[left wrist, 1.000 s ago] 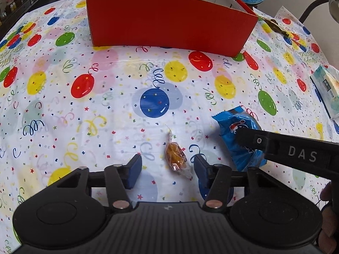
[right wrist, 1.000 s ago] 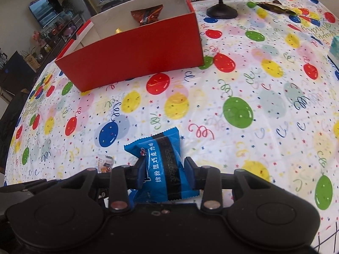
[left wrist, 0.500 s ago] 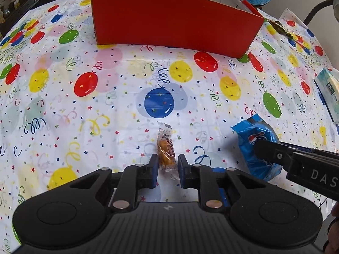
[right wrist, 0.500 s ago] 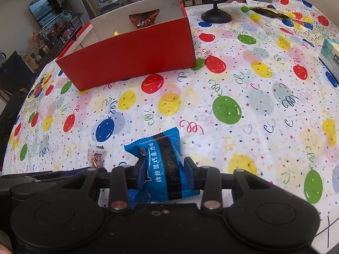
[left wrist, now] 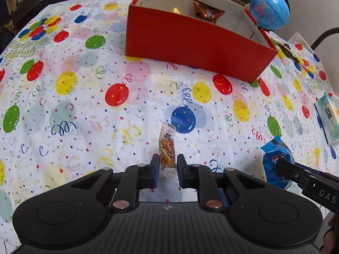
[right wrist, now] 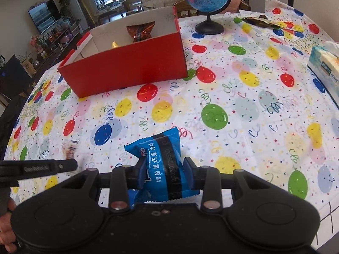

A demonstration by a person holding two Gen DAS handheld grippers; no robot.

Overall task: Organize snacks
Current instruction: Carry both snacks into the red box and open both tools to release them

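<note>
The left gripper [left wrist: 166, 165], gaping a second ago, now pinches the small orange candy [left wrist: 167, 148] just off the worktop [left wrist: 84, 116], while the right gripper [right wrist: 164, 169] keeps clamping the blue packet [right wrist: 163, 163], so both snacks look ready for the far red box [left wrist: 190, 42].

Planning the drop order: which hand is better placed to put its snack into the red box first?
Slightly the left: its tool grips the small orange snack, with the red box straight ahead. The right's box lies off to its left.
</note>
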